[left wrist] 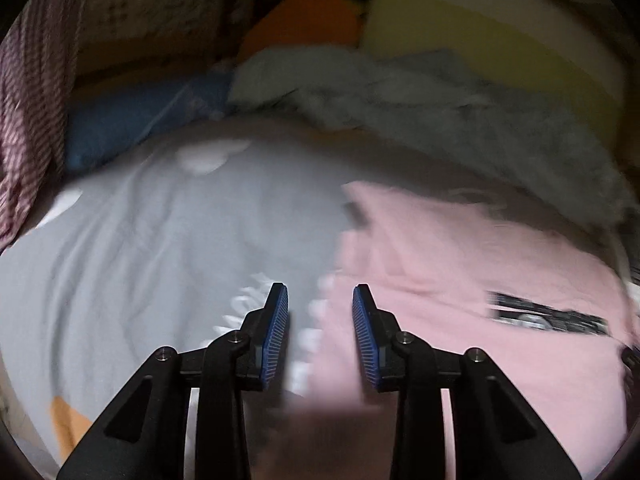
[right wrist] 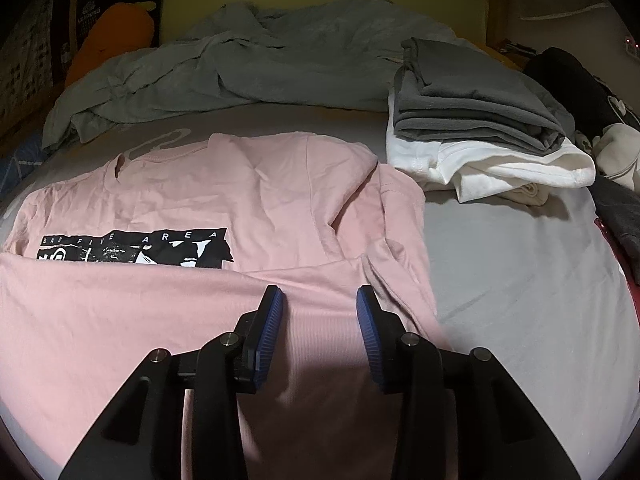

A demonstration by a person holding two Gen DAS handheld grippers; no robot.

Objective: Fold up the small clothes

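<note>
— While the pink cotton T-shirt with the black printed panel point(right wrist: 256, 196) lay spread on the pale grey bedsheet point(right wrist: 520, 280), where was its lower part?

— Its hem half was turned up over the body, the fold edge running just under the print. That doubled cloth ran between the blue ribbed pads point(right wrist: 269, 332) of the right gripper point(right wrist: 320, 300), jaws partly apart; whether the pads pinched it or only straddled it, I could not tell.

— And the left gripper point(left wrist: 320, 300)?

— Its jaws stood partly apart too, over the shirt's edge where pink met grey sheet. A blurred pink fold sat low between its fingers (the whole left view was smeared), so I could not tell whether it gripped anything.

— What else was on the bed?

— A folded dark grey garment point(right wrist: 476, 112) lay on top of a folded white one point(right wrist: 516, 168), just beside the shirt's sleeve. Behind them a crumpled grey-green blanket point(right wrist: 256, 60) stretched across the bed, with an orange plush cushion point(right wrist: 112, 40) at its far left end.
</note>
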